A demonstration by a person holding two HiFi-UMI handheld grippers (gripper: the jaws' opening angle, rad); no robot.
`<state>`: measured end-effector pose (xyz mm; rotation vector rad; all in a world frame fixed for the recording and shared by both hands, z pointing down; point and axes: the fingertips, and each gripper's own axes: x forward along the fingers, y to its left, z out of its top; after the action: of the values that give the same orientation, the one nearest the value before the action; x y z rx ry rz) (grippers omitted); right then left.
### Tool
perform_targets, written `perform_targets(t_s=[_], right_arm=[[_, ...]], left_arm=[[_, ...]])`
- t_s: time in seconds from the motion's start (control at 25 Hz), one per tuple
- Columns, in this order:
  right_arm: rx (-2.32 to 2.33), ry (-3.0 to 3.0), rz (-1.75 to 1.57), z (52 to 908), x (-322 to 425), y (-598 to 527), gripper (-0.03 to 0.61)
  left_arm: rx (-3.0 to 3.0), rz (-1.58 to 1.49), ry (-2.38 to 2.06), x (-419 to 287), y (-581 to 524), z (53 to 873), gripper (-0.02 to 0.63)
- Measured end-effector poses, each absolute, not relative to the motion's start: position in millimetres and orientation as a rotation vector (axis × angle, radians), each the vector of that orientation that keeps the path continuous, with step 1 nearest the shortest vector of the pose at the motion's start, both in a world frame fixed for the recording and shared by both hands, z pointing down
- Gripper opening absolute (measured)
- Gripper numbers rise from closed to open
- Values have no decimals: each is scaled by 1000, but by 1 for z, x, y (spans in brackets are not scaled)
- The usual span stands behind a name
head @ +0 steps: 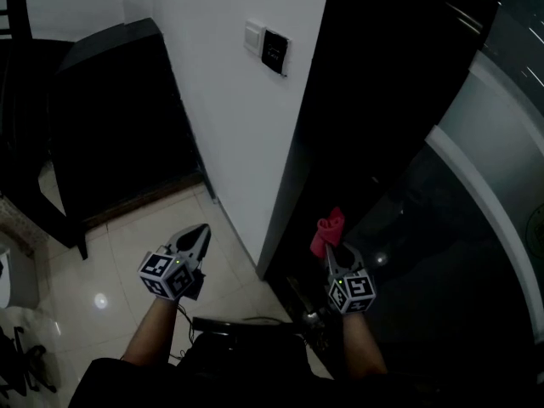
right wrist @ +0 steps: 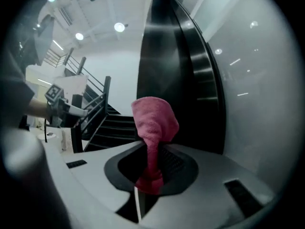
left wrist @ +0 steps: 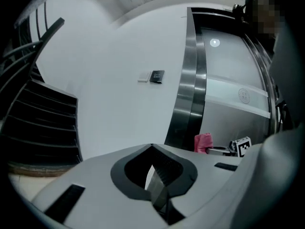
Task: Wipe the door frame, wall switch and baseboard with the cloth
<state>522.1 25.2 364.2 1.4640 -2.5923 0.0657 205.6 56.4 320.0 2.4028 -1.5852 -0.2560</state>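
Right gripper [head: 334, 250] is held low, just in front of the door frame [head: 340, 100]. Its jaws are clamped tight on a pink cloth [right wrist: 153, 120]. The lower end of the cloth is pinched between the jaws and the rest stands up in a rounded, hooded bunch above the tips. In the head view the cloth [head: 329, 230] is seen against the foot of the door frame; whether they touch can't be told.

Left gripper [head: 201, 231] is held over the floor, left of the door frame and well apart from it. Its jaws are brought together, nothing gripped [left wrist: 155, 175].

The door frame is dark and glossy, with a metallic sheen in the left gripper view [left wrist: 190, 89]. A white wall [head: 229, 100] is joined to its left side. A pale glossy tiled floor [head: 127, 270] is seen below, left of the frame. A dark wall switch [head: 276, 52] is mounted on the wall left of the frame, high up. A staircase [right wrist: 109, 123] is seen left of the frame in the right gripper view.
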Motion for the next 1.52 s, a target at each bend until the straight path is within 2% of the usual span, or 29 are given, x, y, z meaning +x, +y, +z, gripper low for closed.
perform_targets(t_s=[0.28, 0.4, 0.88, 1.52], right_arm=[[1234, -2843, -178, 313, 431, 59, 61], [1108, -2876, -227, 312, 397, 61, 61], [765, -3026, -120, 332, 268, 57, 61], [990, -3099, 133, 325, 88, 29, 61]], left_arm=[[2323, -439, -1880, 144, 103, 288, 3], [2285, -414, -2020, 123, 122, 287, 3], [1986, -332, -2363, 22, 221, 309, 3], [1933, -446, -2387, -182, 255, 308, 3]])
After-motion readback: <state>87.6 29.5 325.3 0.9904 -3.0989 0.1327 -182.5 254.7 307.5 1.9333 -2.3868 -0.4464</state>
